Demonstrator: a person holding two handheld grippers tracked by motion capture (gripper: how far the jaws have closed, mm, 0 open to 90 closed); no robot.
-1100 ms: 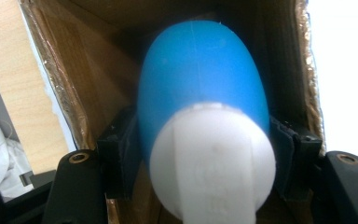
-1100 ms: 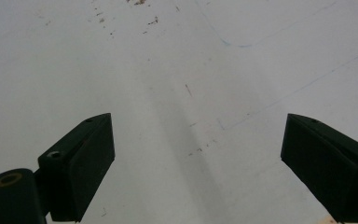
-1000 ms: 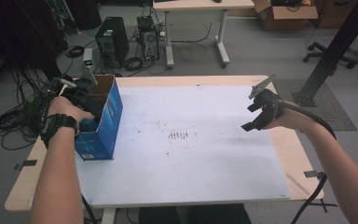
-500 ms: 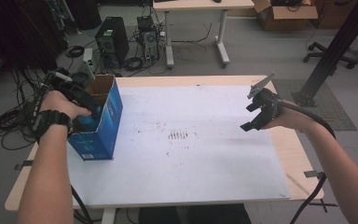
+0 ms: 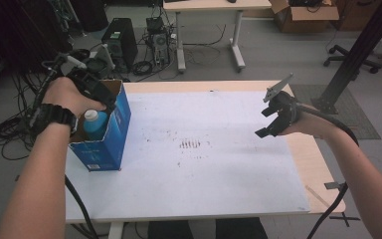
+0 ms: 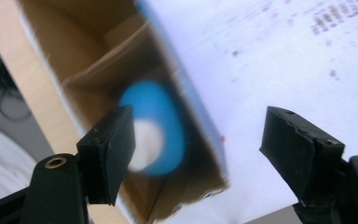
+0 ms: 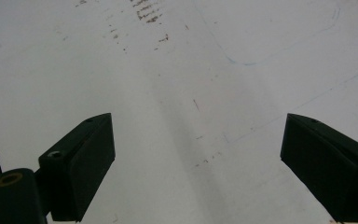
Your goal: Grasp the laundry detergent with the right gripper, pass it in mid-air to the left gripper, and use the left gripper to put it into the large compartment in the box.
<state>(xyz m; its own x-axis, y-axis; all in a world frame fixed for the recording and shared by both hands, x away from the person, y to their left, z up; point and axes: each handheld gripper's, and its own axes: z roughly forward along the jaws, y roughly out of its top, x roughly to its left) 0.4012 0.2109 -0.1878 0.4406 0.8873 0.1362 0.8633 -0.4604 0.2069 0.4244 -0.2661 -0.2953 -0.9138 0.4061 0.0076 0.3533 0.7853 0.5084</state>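
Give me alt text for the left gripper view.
Two black jaws of the left gripper stand open above an open blue cardboard box, with nothing between them. Inside the box stands a blurred blue bottle with a white cap, seen from above; the white tabletop lies beside it.

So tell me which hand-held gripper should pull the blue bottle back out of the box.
Left. The left hand-held gripper hangs open right above the blue bottle in the box; the right hand-held gripper is across the table.

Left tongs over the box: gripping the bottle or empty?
Empty. The left tongs, jaws just opening, hang above the blue bottle, which stands free in the blue box.
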